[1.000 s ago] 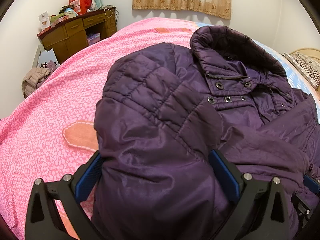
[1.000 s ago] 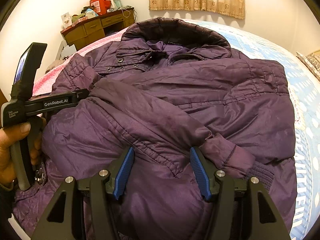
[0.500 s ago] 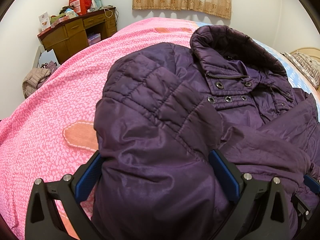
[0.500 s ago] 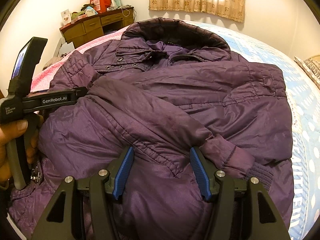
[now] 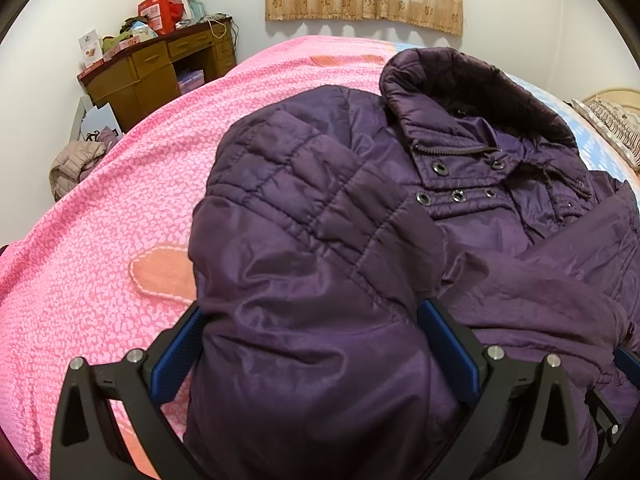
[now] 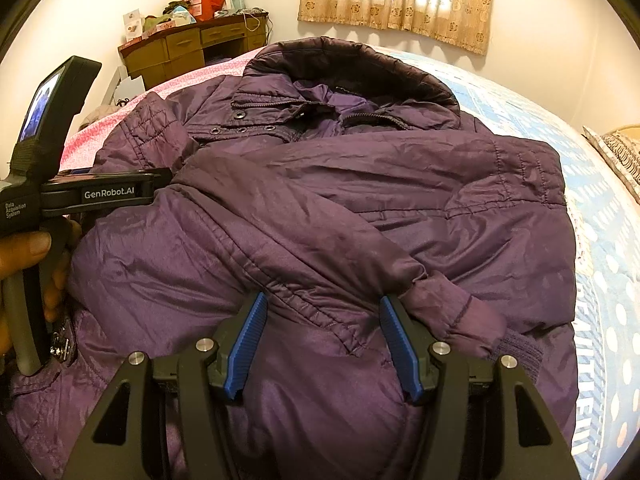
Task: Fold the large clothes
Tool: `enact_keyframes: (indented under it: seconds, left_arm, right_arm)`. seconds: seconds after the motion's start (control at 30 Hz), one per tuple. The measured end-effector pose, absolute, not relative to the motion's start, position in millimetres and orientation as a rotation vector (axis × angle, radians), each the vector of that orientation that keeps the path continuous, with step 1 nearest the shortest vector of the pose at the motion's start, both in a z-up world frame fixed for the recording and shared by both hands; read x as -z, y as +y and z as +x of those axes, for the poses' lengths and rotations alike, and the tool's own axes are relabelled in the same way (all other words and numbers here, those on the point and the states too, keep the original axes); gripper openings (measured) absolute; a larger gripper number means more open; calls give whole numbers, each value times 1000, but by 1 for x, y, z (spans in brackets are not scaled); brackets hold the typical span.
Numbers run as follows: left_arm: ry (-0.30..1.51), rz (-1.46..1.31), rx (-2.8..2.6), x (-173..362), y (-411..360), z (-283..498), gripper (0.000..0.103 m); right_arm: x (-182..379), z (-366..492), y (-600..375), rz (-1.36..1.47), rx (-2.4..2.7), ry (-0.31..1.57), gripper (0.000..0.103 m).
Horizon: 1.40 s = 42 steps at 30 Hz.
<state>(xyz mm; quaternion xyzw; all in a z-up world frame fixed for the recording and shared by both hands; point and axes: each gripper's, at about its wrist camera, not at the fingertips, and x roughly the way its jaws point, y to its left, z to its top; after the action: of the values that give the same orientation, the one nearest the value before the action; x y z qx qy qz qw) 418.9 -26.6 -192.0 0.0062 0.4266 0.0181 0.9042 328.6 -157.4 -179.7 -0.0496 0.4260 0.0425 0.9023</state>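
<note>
A large purple padded jacket [image 6: 360,208] lies front-up on the bed, hood toward the far wall, both sleeves folded across its chest. It also fills the left wrist view [image 5: 340,240]. My left gripper [image 5: 312,344] is open, its blue pads [image 5: 448,344] standing either side of the jacket's bulging left edge. My right gripper [image 6: 320,344] is open over the jacket's lower middle, its blue pads [image 6: 248,344] astride a folded sleeve. The left gripper's body [image 6: 92,192] shows at the jacket's left side in the right wrist view, held by a hand.
The bed has a pink cover [image 5: 100,240] on the left and a blue dotted cover [image 6: 600,280] on the right. A wooden desk [image 5: 160,68] with clutter stands by the far left wall. A beige garment [image 5: 72,164] lies beside the bed. Curtains [image 6: 396,0] hang at the back.
</note>
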Motion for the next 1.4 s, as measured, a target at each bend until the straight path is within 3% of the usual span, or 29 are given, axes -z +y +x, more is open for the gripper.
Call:
enact_keyframes:
  seconds: [0.53,0.67,0.8,1.0,1.4]
  left_arm:
    - [893,-1,-31,190,-27,417,103]
    - [932,-58,6,168,-11,415,103]
    - [844,-33,63,120,-7,407,103]
    - [778,62,96,85,-24,448,103]
    - [742,289,88,101,-73,556,103]
  right_arm:
    - [181,328,-155,-84,-108,901,60]
    - [153,327,-167,-61,-183,947,60]
    - [107,333,-191,-60,-173,867,62]
    - [84,396,-227,-63,-150,832,64]
    - [101,532,-232,-180,-152,830,63]
